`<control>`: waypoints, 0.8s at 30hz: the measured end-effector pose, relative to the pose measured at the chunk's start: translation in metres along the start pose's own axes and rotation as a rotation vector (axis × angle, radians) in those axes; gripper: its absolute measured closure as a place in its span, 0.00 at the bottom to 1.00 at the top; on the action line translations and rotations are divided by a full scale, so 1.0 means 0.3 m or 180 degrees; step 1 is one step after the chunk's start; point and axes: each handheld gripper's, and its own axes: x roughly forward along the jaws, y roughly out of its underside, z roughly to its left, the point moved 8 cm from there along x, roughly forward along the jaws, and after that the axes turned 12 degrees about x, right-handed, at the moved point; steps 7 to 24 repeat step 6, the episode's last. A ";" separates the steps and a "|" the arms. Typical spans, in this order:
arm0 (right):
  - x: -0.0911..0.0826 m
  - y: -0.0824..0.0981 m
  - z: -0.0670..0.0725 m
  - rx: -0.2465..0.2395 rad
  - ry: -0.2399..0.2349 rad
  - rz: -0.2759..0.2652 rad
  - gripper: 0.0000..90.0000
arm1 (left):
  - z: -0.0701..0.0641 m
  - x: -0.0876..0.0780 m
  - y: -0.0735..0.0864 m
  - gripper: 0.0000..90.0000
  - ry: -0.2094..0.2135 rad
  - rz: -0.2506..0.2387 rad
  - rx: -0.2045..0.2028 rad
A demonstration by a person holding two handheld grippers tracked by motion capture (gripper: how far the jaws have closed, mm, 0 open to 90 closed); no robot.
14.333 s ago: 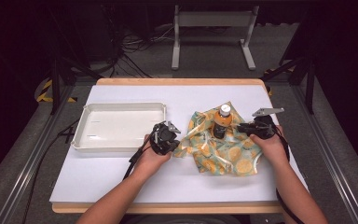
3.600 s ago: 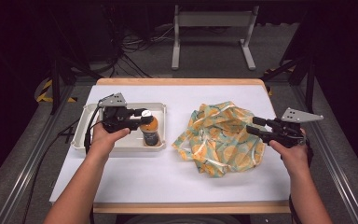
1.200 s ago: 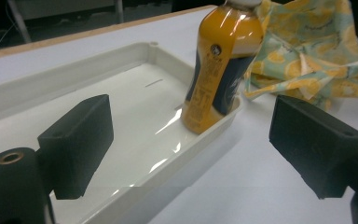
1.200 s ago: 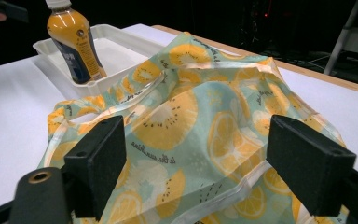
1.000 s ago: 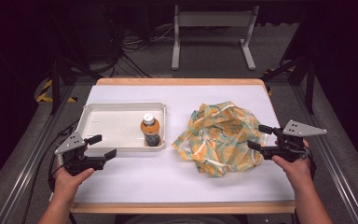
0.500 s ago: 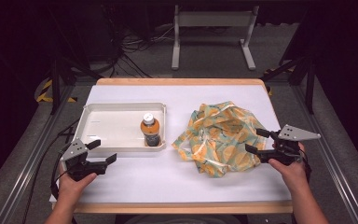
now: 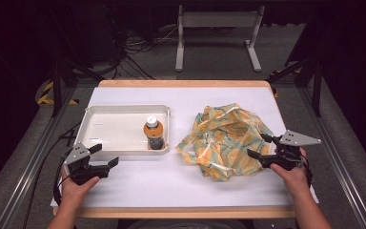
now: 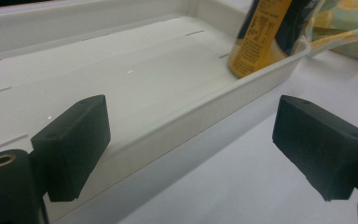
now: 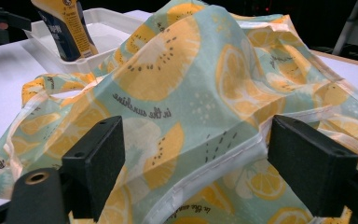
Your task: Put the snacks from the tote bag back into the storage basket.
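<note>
Bottle (image 7: 153, 134) upright in tray (image 7: 109, 114), ahead-right of left claw (image 7: 106, 156), jaws spread, empty | left gripper view: bottle (image 8: 261, 32) beyond tray wall (image 8: 205, 116), ahead-right | right gripper view: right claw (image 9: 191, 163) agape, bag (image 9: 191, 93) just ahead.

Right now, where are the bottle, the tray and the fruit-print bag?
bottle (image 7: 154, 135), high view, on its orange label.
tray (image 7: 109, 108), high view, on its far rim.
fruit-print bag (image 9: 200, 93), right gripper view, on its raised middle fold.
</note>
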 end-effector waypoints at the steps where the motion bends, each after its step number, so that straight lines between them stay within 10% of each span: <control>1: -0.002 0.000 -0.001 0.0002 0.0008 -0.0002 0.22 | -0.002 0.001 0.001 0.13 0.0017 0.0003 -0.0024; 24: -0.010 -0.009 0.000 0.0005 0.0002 -0.0045 0.22 | -0.003 0.000 -0.001 0.13 0.0058 -0.0022 -0.0059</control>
